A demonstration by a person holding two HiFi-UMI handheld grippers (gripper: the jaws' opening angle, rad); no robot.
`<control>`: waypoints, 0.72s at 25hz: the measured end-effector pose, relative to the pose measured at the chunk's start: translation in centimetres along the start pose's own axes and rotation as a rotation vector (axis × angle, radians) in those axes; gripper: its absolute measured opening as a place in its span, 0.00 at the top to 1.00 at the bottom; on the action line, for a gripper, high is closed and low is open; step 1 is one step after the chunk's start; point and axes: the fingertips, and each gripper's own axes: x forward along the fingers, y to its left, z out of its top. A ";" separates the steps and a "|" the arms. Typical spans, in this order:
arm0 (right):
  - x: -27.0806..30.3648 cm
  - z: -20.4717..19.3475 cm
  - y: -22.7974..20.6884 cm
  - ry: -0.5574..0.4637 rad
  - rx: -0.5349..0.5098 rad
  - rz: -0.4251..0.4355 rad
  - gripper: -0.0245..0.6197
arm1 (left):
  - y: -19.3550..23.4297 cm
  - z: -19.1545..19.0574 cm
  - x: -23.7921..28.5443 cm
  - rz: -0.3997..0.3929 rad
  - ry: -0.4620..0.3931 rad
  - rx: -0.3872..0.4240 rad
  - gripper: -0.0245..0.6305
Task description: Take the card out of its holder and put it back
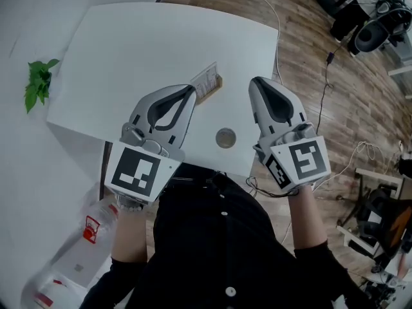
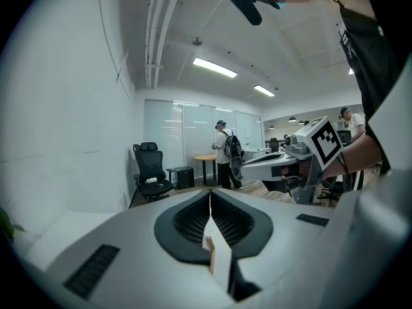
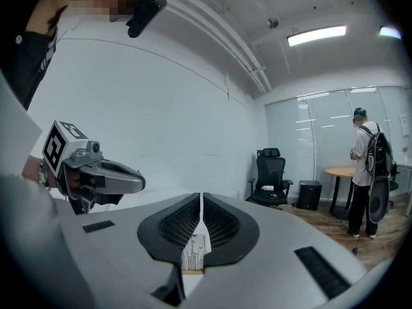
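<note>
On table: card in holder; plant beyond left edge.

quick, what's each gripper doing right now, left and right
left gripper: shut, holding nothing
right gripper: shut, holding nothing
card: in its holder, held by neither gripper

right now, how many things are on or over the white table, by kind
card: 1
wooden holder: 1
round metal disc: 1
grippers: 2, left gripper and right gripper, both with jaws together
total: 5
</note>
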 end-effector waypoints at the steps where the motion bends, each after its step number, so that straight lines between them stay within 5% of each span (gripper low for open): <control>1: -0.3 0.3 0.1 -0.006 0.000 -0.003 0.89 | -0.3 0.3 -0.2 -0.007 -0.006 0.004 0.94; 18: -3.3 1.6 0.8 -0.033 -0.046 -0.018 0.89 | -2.3 1.7 -1.3 -0.027 -0.029 0.028 0.94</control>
